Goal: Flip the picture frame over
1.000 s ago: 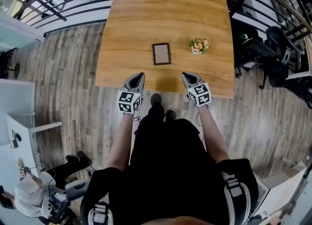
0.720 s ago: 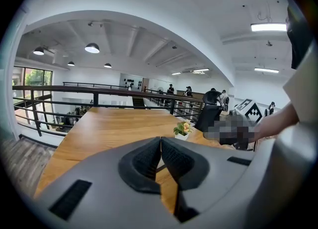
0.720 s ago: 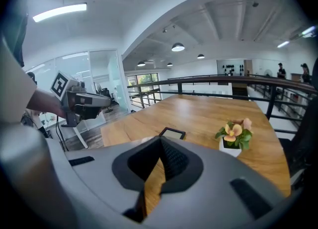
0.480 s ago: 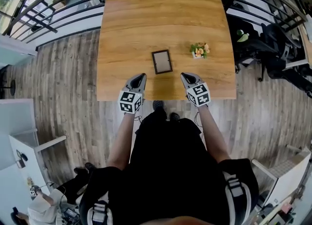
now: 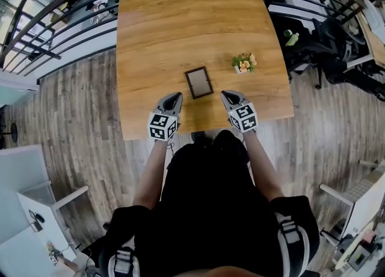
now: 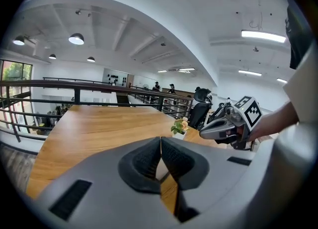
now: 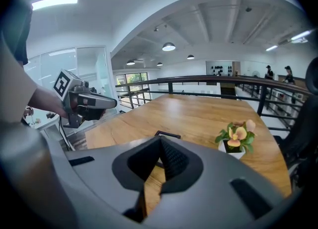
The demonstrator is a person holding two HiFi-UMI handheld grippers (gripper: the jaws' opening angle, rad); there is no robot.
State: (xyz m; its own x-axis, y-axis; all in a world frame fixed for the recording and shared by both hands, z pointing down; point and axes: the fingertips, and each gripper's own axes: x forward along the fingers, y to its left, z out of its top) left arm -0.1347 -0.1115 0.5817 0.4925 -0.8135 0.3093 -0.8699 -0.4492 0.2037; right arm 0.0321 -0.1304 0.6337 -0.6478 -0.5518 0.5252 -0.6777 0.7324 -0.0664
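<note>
On the near half of the wooden table [image 5: 180,23], the picture frame [image 5: 198,82] lies flat, a dark border round a pale grey middle. Whether that middle is its glass or its back I cannot tell. It sits close to the person's edge, within easy reach of both arms. The left gripper [image 5: 172,98] hangs just off the frame's near left corner and the right gripper [image 5: 226,95] just off its near right. Neither touches it, so the frame lies between the two tips and a little beyond them. Both pairs of jaws are pressed together with nothing in them: each gripper view shows the pads meeting, with bare wood past them. This flanking stance looks like an approach to the flip, which is not yet begun. Closed tips could slip under an edge to lever it up; for a grasp they must first part. A small pot of flowers [image 5: 243,63] stands to the frame's right, near enough to be knocked if the frame swings that way.
</note>
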